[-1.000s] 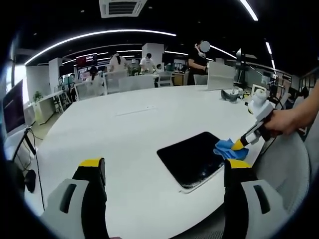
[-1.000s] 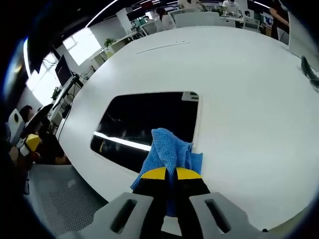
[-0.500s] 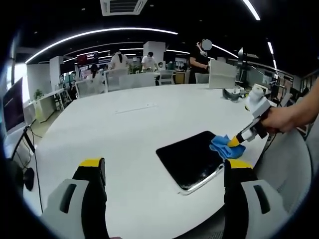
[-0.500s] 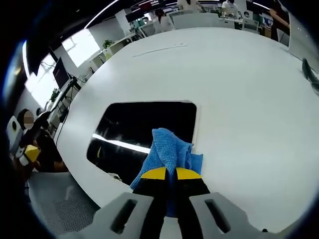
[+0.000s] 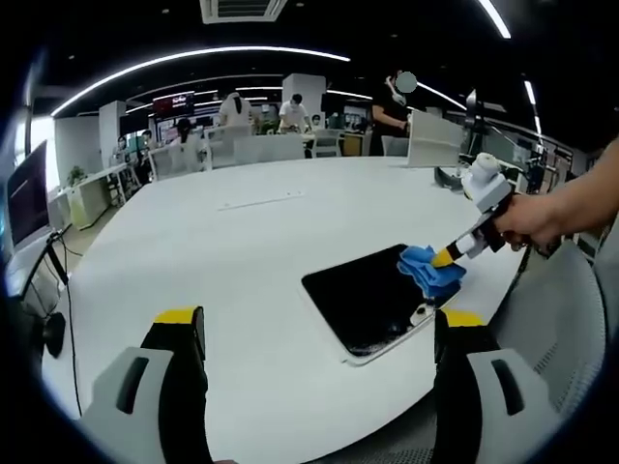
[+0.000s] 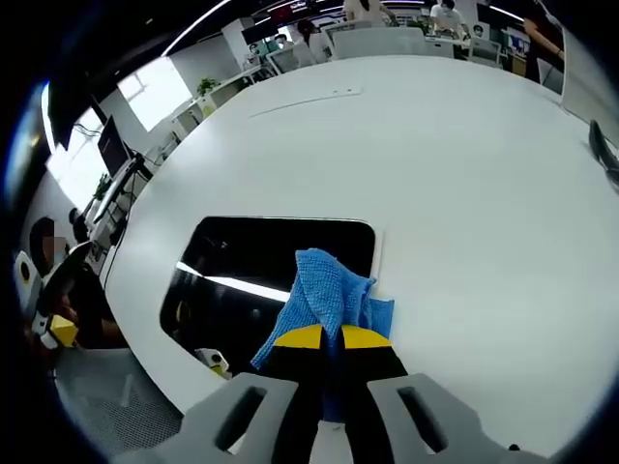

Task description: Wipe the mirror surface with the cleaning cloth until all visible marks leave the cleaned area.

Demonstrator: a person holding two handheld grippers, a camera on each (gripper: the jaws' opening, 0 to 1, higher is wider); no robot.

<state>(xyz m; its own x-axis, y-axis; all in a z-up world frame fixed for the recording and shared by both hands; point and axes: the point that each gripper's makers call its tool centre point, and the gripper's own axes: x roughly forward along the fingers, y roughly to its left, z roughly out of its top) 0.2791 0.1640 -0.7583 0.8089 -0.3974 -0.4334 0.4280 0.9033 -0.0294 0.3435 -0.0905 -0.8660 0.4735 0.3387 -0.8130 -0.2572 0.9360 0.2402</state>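
Note:
The mirror [image 5: 368,302] is a dark rounded rectangle lying flat on the white table [image 5: 242,251], near its right front edge. A blue cleaning cloth [image 5: 430,270] rests on the mirror's far right corner, with my right gripper [image 5: 453,254] shut on it and a hand [image 5: 534,218] holding that gripper. In the right gripper view the cloth [image 6: 330,290] bunches up from the shut yellow-tipped right gripper [image 6: 324,337] and touches the mirror [image 6: 256,275] by its right edge. My left gripper [image 5: 320,327] hangs open over the near table edge, short of the mirror, with nothing between its jaws.
A dark goggle-like object [image 5: 448,180] lies further back on the table's right side. A grey mesh chair [image 5: 553,324] stands at the right front. A monitor [image 5: 25,205] and cables sit to the left. Desks, chairs and several people fill the background.
My right gripper has slid the cloth along the mirror's right edge toward its far corner. The left gripper stays open, and its view has shifted only slightly.

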